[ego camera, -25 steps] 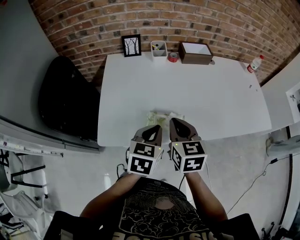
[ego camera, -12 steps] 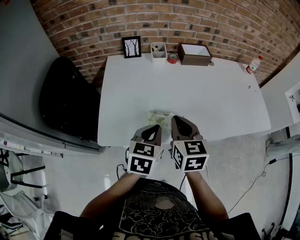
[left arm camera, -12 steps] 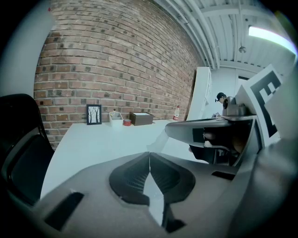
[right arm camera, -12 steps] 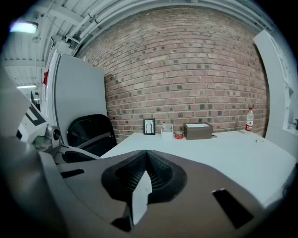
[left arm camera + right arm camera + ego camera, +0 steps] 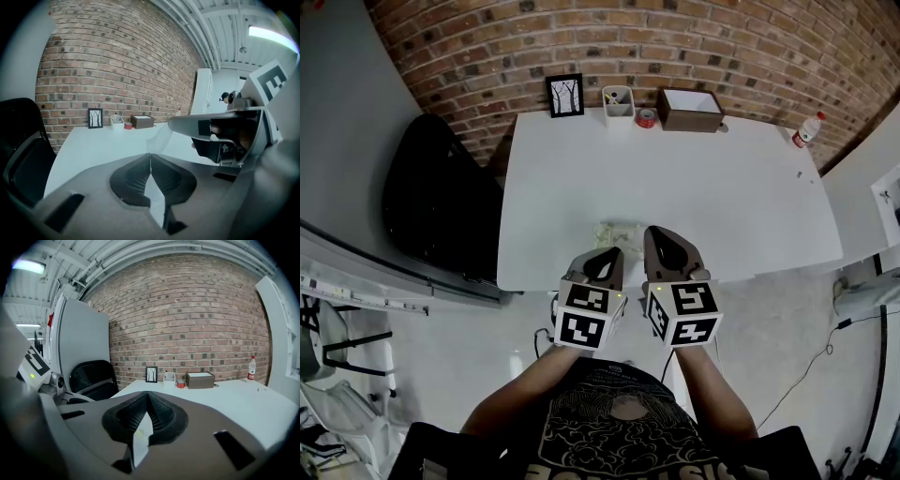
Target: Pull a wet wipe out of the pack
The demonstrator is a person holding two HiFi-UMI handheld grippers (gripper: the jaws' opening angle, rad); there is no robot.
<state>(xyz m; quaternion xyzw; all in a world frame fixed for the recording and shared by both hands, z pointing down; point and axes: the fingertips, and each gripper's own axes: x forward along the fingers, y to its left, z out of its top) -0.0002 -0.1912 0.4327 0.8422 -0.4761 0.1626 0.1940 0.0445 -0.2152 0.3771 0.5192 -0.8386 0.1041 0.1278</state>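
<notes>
The wet wipe pack (image 5: pixel 617 232), pale green and white, lies at the table's front edge, partly hidden behind both grippers. My left gripper (image 5: pixel 613 253) is shut, and in the left gripper view a thin white sheet, the wet wipe (image 5: pixel 154 197), is pinched between its jaws (image 5: pixel 150 157); a translucent flap (image 5: pixel 161 137) rises beyond the tips. My right gripper (image 5: pixel 653 234) is shut too. In the right gripper view a pale strip with a yellow-green tinge (image 5: pixel 140 439) sits clamped in it (image 5: pixel 147 397), which looks like the pack's edge. The right gripper (image 5: pixel 225 133) shows close beside the left.
Along the white table's (image 5: pixel 694 178) far edge by the brick wall stand a framed picture (image 5: pixel 565 95), a white cup (image 5: pixel 618 100), a red tape roll (image 5: pixel 646 116) and a brown box (image 5: pixel 691 107). A small bottle (image 5: pixel 807 128) is at the far right. A black chair (image 5: pixel 441 202) stands left.
Both grippers have drawn slightly back toward me, the right one a little more. Less of the pack shows beyond them than a second ago.
</notes>
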